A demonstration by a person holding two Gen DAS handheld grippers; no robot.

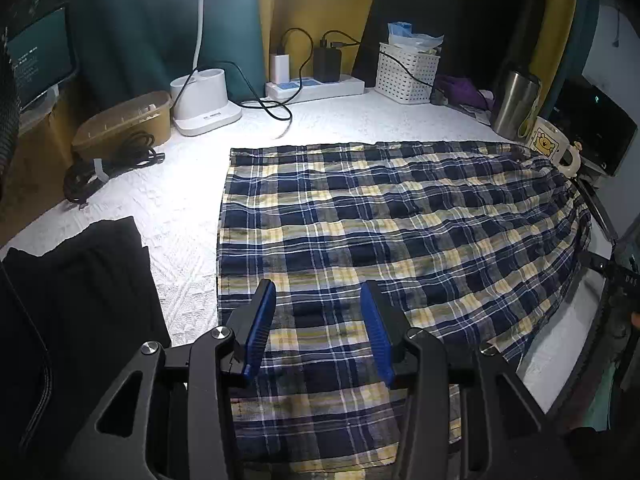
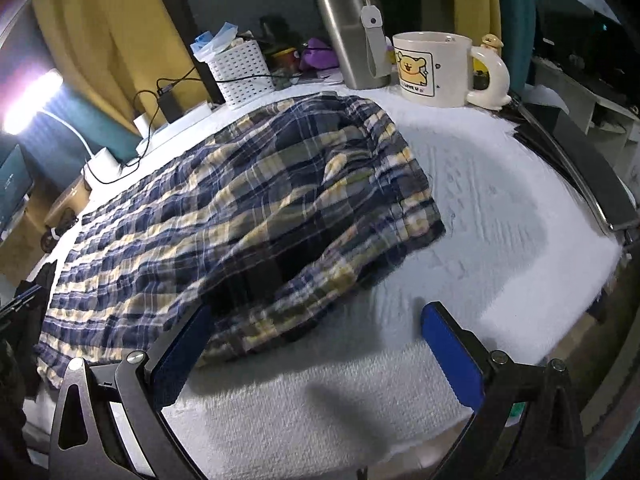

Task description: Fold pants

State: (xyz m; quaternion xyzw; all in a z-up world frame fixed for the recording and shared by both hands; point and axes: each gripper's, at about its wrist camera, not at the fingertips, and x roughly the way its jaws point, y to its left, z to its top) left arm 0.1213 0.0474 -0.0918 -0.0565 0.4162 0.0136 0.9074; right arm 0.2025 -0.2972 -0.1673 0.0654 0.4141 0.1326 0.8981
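Navy, yellow and white plaid pants [image 1: 380, 220] lie spread on a white textured cloth [image 1: 180, 208] over the table. My left gripper [image 1: 318, 286] hovers over their near edge, jaws apart, nothing pinched between the blue pads [image 1: 262, 320]. In the right wrist view the pants [image 2: 240, 200] bunch up at the near end, slightly blurred. My right gripper [image 2: 320, 312] stands wide open there. Plaid fabric covers the tip of its left finger, and its right finger [image 2: 448, 344] is bare over the white cloth [image 2: 500, 200].
A bear mug [image 2: 432, 68], steel tumbler [image 2: 348, 36] and white basket [image 2: 240, 68] stand along the back. A power strip [image 1: 316, 88], lamp base [image 1: 204, 108], brown tub [image 1: 124, 120] and coiled cable [image 1: 108, 164] sit back left. A black garment [image 1: 80, 280] lies left.
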